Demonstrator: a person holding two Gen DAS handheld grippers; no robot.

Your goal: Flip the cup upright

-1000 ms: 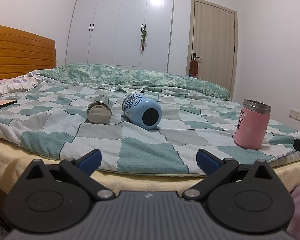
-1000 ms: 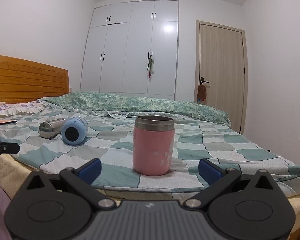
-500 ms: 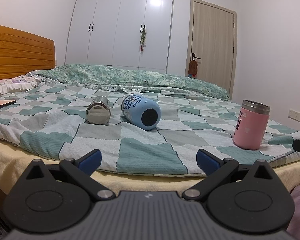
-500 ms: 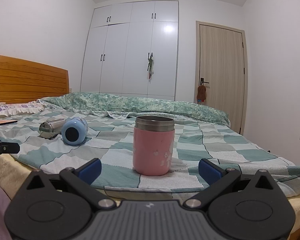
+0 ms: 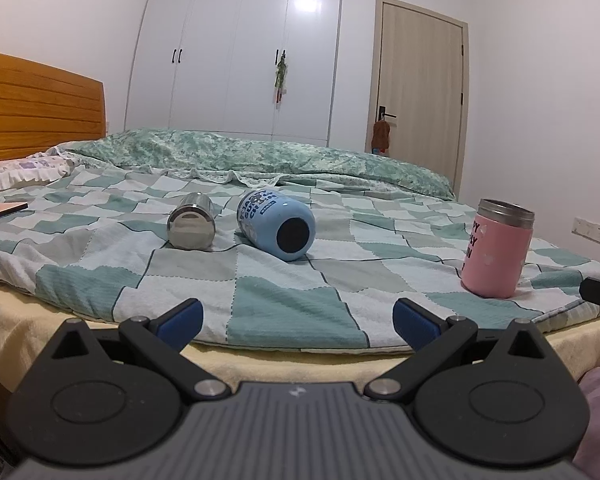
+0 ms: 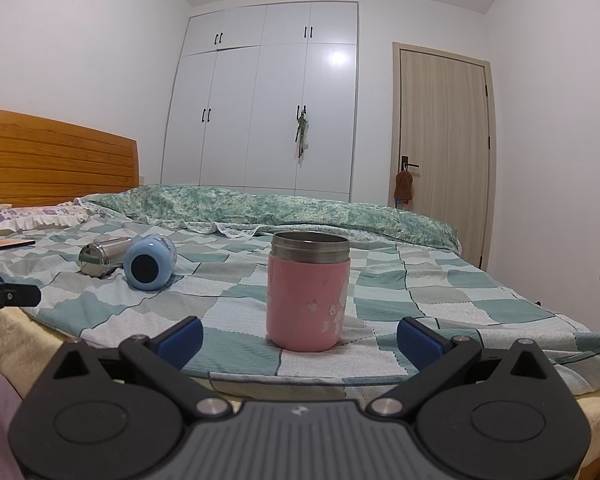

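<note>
A pink cup [image 6: 308, 292] with a steel rim stands upright on the checked blanket; it also shows at the right of the left wrist view [image 5: 498, 254]. A light blue cup [image 5: 276, 224] lies on its side, base toward me, and a steel cup [image 5: 191, 226] lies on its side to its left; both show at the left of the right wrist view, blue [image 6: 150, 262], steel [image 6: 100, 256]. My left gripper [image 5: 296, 318] is open and empty at the bed's near edge. My right gripper [image 6: 300, 336] is open and empty just short of the pink cup.
The bed has a green-checked blanket [image 5: 260, 280], a folded green quilt [image 5: 260, 156] at the far side and a wooden headboard [image 5: 32, 108] at the left. A flat red book [image 5: 0, 212] lies at the left. Wardrobe and door stand behind.
Both views shift only slightly; the left gripper has edged a little. The cups have not moved and both grippers stay open.
</note>
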